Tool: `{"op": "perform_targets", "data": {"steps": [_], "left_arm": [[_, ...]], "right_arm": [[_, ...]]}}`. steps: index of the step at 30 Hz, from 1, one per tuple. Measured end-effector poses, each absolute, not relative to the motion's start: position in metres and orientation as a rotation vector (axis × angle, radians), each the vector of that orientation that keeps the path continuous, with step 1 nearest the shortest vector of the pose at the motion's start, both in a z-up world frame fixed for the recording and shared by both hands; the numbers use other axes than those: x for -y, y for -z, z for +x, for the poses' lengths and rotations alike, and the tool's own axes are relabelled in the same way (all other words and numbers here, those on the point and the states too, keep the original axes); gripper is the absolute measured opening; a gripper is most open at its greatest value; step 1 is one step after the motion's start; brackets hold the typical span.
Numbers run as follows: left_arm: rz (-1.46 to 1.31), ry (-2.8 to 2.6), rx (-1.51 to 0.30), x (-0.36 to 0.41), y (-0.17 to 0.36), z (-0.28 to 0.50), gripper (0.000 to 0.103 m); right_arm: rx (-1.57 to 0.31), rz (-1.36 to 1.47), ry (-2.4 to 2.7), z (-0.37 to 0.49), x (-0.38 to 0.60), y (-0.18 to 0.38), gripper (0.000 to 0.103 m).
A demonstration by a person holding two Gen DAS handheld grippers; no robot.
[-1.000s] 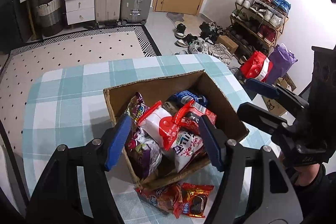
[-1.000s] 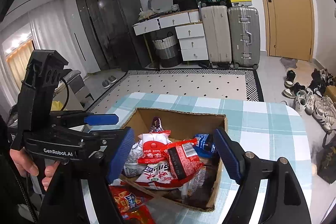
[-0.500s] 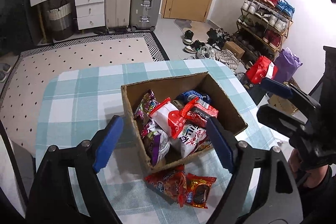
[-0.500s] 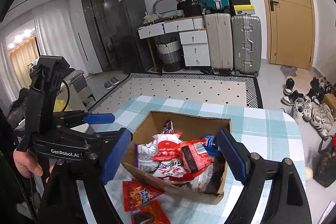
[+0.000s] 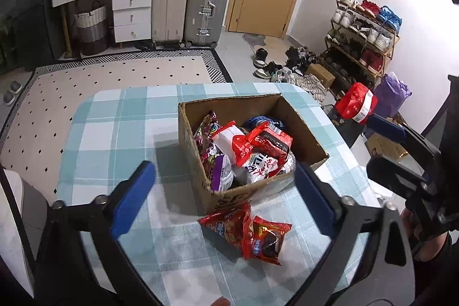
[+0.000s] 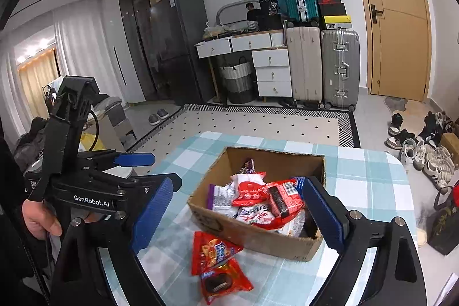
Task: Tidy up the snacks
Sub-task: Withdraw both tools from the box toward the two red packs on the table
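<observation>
Left wrist view showed the left gripper [image 5: 223, 192] with its blue pads spread wide; its jaws had just been opening, and they clasped nothing and touched nothing. The cardboard box [image 5: 304, 122] sat on the checked tablecloth [image 5: 114, 134] at about 12 o'clock from the pads, packed with snack packets [image 5: 258, 151]. Two red snack packets [image 5: 246, 231] lay on the cloth just outside the box's near wall, at 6 o'clock from it, below the gap in the jaws. In the right wrist view the right gripper [image 6: 239, 215] stood likewise apart and empty, its jaws also just having widened, the box [image 6: 258, 237] beyond them. The left gripper [image 6: 143, 171] appeared at 9 o'clock there, a hand [image 6: 40, 217] gripping its handle.
</observation>
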State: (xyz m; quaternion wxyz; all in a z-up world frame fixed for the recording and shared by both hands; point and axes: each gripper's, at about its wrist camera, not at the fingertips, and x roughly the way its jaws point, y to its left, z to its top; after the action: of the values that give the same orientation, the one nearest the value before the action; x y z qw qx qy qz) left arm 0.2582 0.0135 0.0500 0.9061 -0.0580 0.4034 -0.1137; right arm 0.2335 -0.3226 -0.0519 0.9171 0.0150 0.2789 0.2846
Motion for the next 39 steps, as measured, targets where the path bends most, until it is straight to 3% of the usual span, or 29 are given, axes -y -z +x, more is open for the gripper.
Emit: {"op": "perform_targets", "data": {"steps": [12, 16, 39], "left_arm": [[-0.136, 0.209, -0.844, -0.016, -0.039, 0.224, 0.102], [-0.136, 0.205, -0.848, -0.013, -0.031, 0.214, 0.102], [-0.183, 0.214, -0.971, -0.004, 0.061, 0.206, 0.102]], "right_arm": [[-0.558, 0.048, -0.589, 0.197, 0.327, 0.057, 0.094], [-0.545, 0.05, -0.589, 0.186, 0.329, 0.062, 0.1], [-0.654, 0.127, -0.58, 0.17, 0.338, 0.136, 0.101]]}}
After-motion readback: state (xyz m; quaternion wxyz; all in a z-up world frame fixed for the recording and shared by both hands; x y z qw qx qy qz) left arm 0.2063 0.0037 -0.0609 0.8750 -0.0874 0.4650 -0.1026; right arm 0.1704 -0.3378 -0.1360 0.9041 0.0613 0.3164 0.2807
